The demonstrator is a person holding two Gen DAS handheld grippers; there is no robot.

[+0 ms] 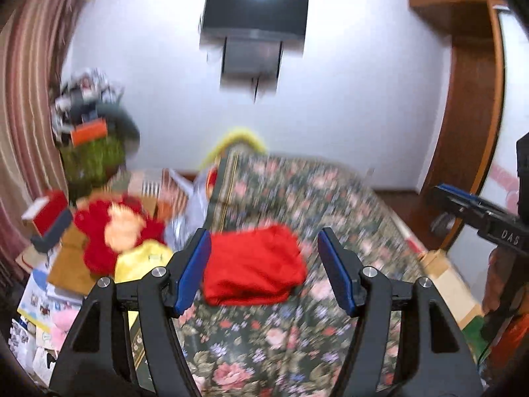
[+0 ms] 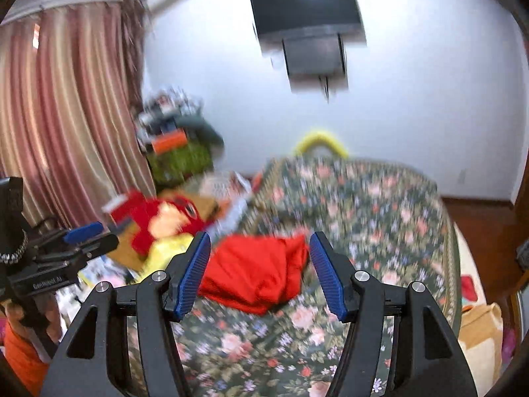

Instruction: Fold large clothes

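Note:
A red garment (image 1: 254,264) (image 2: 258,274) lies folded into a compact bundle on the floral bedspread (image 1: 297,192) (image 2: 363,205). My left gripper (image 1: 264,231) hangs above the bed, open, with nothing between its blue pads; the bundle shows beyond the gap, apart from them. My right gripper (image 2: 261,235) is likewise open and empty, raised over the bed with the bundle behind its gap. Each gripper shows in the other's view, the right gripper (image 1: 444,193) at the right edge and the left gripper (image 2: 82,231) at the left edge. Both views are motion-blurred.
A red plush toy (image 1: 115,228) and a heap of boxes and papers crowd the bed's left side. Striped curtains (image 2: 66,115) hang on the left, and a TV (image 1: 254,16) is mounted on the white wall. A wooden door frame (image 1: 476,115) and a cardboard box (image 1: 446,281) stand to the right.

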